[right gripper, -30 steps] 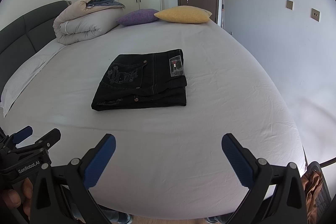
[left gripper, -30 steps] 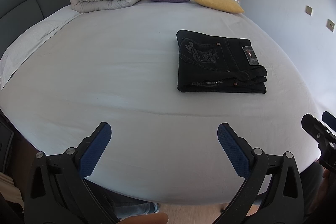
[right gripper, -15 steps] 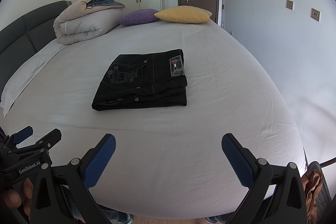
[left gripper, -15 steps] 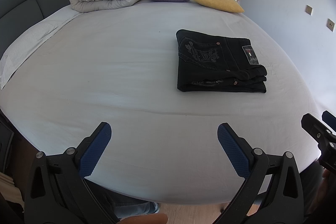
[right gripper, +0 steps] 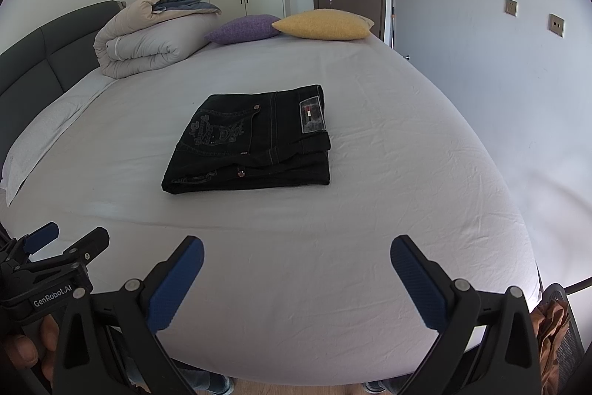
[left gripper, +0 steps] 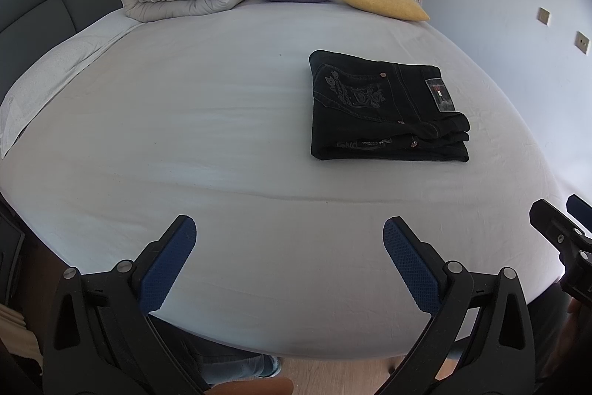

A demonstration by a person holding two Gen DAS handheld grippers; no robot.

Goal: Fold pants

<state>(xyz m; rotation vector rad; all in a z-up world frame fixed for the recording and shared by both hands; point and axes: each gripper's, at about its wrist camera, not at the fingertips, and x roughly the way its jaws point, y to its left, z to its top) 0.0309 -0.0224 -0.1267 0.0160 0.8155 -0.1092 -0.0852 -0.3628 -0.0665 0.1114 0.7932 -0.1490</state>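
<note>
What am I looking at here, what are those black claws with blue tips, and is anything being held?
Those claws are two hand-held grippers; a person holds one in each hand, and there is no robot arm. Each carries a wide-angle camera looking out along its two fingers, which is why the room looks bulged. One picture is from the left gripper, the other from the right gripper. The blue parts are the fingers' grip pads.

Both grippers are open and hold nothing, hovering near the edge of the bed. On the sheet lie black pants, already folded into a neat stack. Further back are a rolled duvet, a purple cushion and a yellow cushion. At the left gripper view's right edge you can glimpse the other gripper.
</note>
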